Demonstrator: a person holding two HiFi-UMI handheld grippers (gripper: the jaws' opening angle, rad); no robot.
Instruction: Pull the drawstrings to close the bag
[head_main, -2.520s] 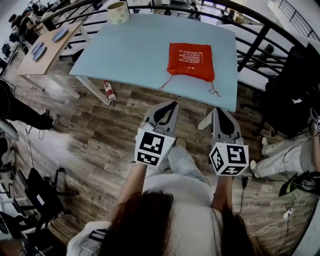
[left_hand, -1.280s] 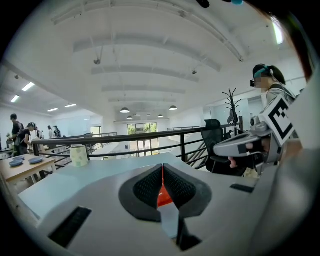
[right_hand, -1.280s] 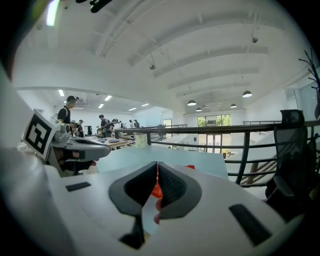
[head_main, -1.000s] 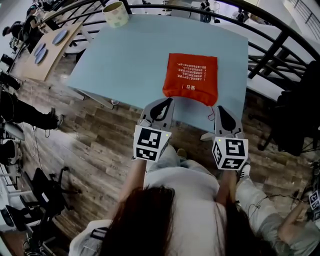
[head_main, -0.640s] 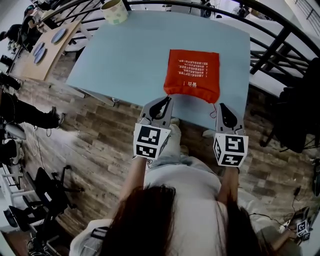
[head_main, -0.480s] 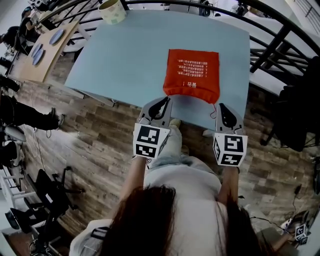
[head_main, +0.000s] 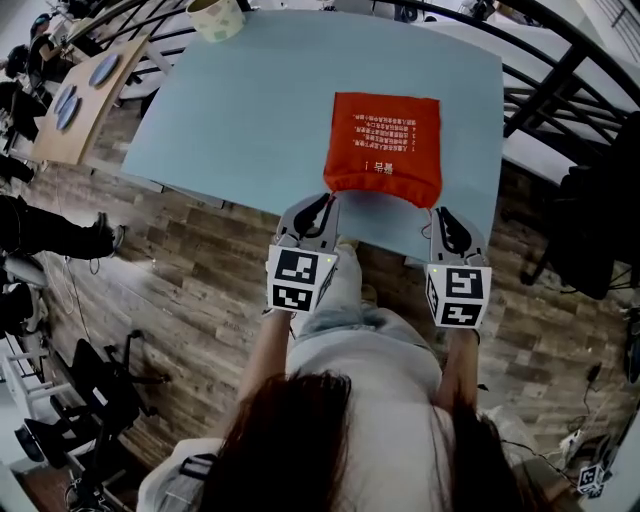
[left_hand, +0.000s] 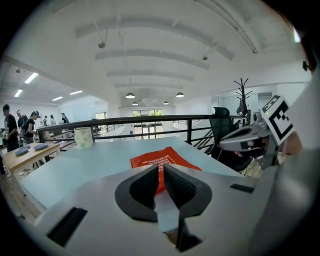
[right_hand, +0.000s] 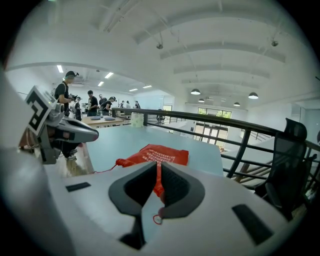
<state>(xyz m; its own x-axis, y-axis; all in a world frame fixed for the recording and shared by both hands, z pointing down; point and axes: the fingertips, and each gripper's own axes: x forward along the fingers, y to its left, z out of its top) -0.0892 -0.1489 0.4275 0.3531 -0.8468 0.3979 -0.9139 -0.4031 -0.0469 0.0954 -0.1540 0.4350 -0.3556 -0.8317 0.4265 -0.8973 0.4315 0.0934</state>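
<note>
Closing so far: the orange-red fabric drawstring bag (head_main: 383, 145) lies flat by the near edge of the pale blue desk (head_main: 250, 110), mouth ungathered; I judge both cords are yet to be gripped and pulled.
Left claw (head_main: 322, 208): jaws together, empty, at the near edge, tilted slightly down.
Right claw (head_main: 440, 218): jaws together, tilted likewise; small red loop (right_hand: 157, 219) at their base, unclear whether cord.

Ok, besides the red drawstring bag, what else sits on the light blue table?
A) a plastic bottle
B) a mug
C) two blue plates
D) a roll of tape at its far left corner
D: a roll of tape stands at the far left corner of the table, well apart from the red drawstring bag.
</note>
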